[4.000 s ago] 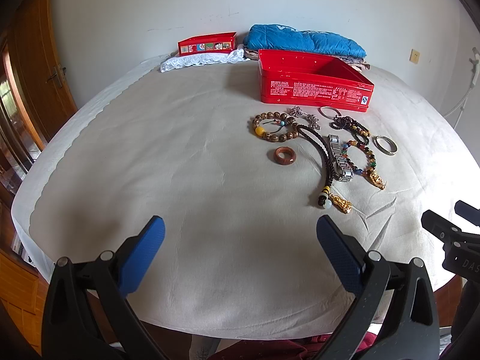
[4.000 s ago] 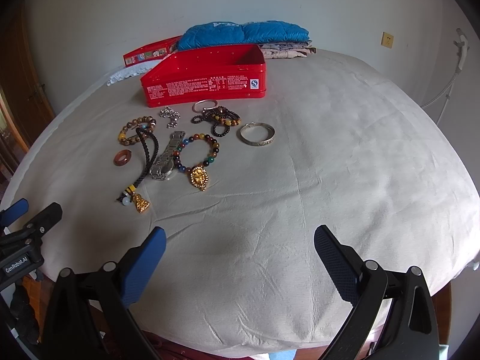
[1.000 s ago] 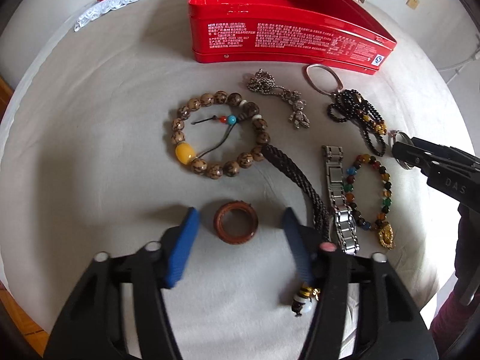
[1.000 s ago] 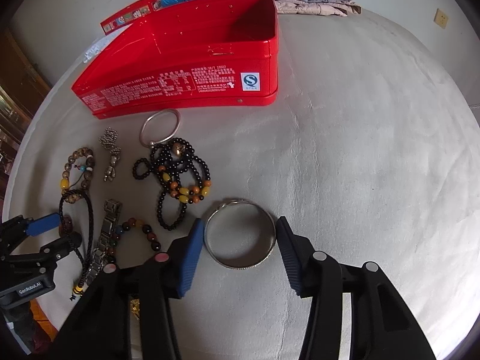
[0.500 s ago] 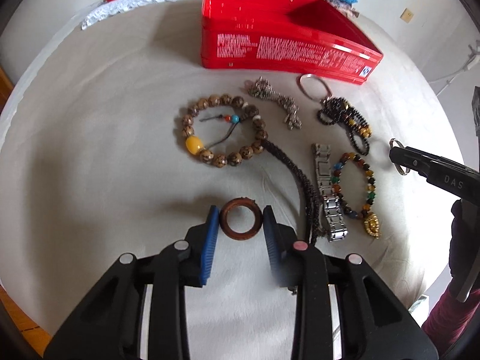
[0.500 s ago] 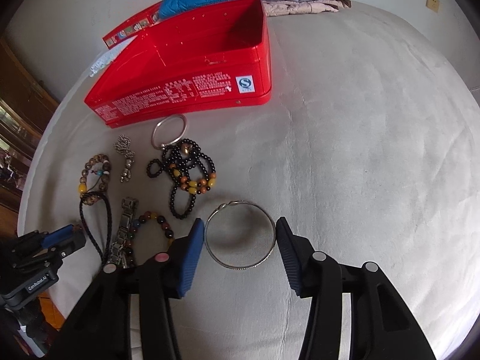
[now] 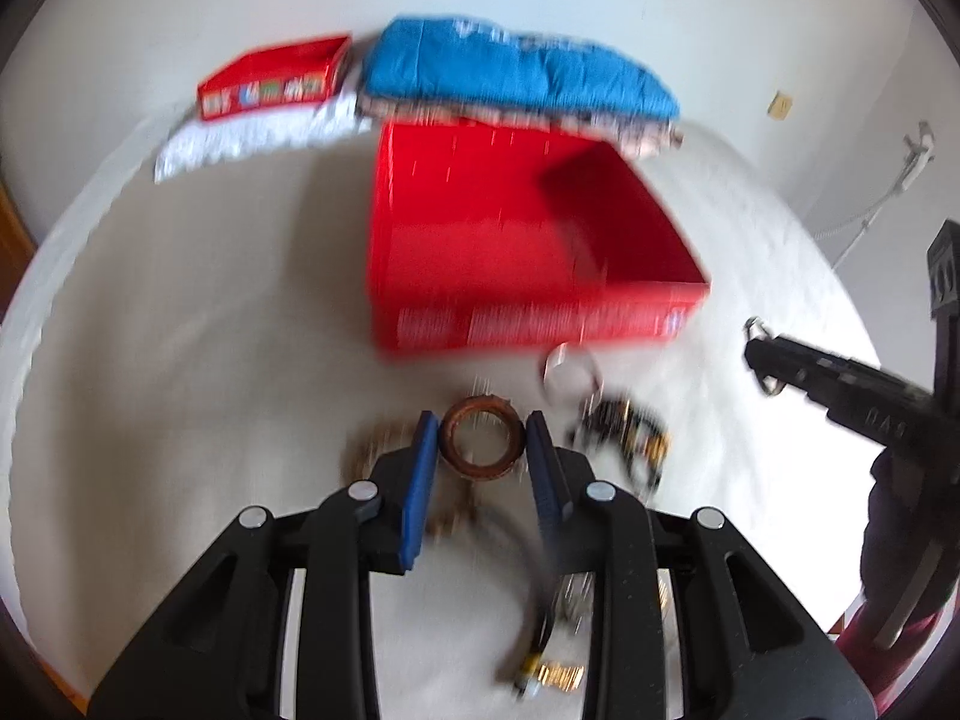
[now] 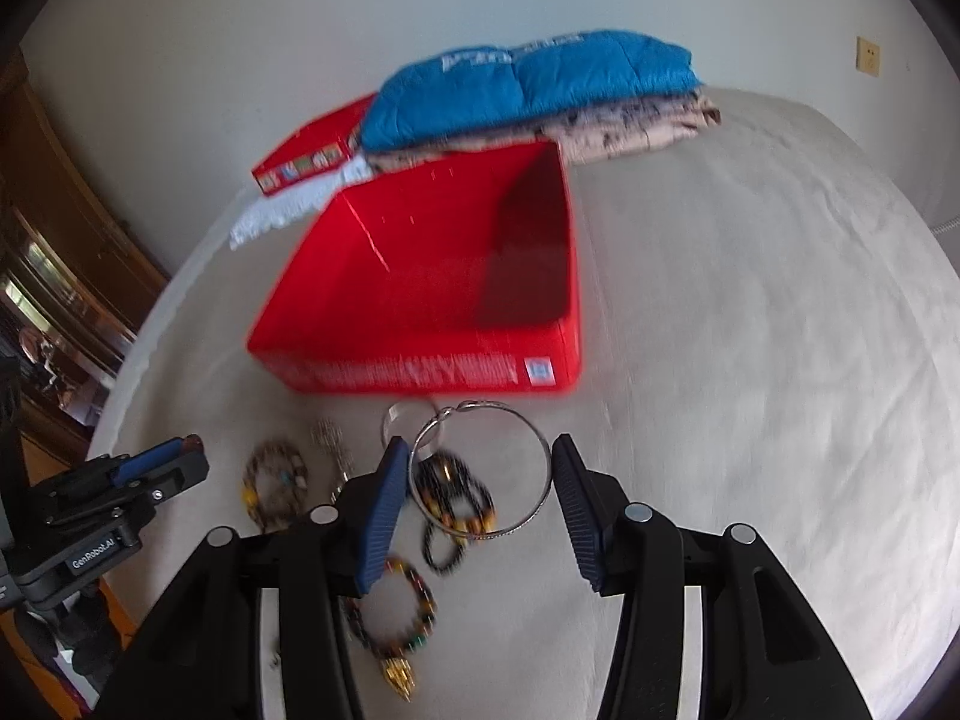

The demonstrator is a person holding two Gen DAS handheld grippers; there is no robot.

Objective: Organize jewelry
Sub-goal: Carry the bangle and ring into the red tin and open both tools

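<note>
The cloth-covered surface (image 8: 750, 312) carries an open red tin (image 8: 432, 288) with loose bracelets just in front of it. My right claw (image 8: 480, 486) is clenched on a silver bangle (image 8: 534, 438), held clear above the bead bracelets (image 8: 456, 510). My left claw (image 7: 480, 450) grips a brown wooden ring (image 7: 480, 441) across its width, raised before the tin's near wall; motion blurs both views.

Folded blue quilt (image 8: 528, 84) (against wall (image 8: 240, 30)).
</note>
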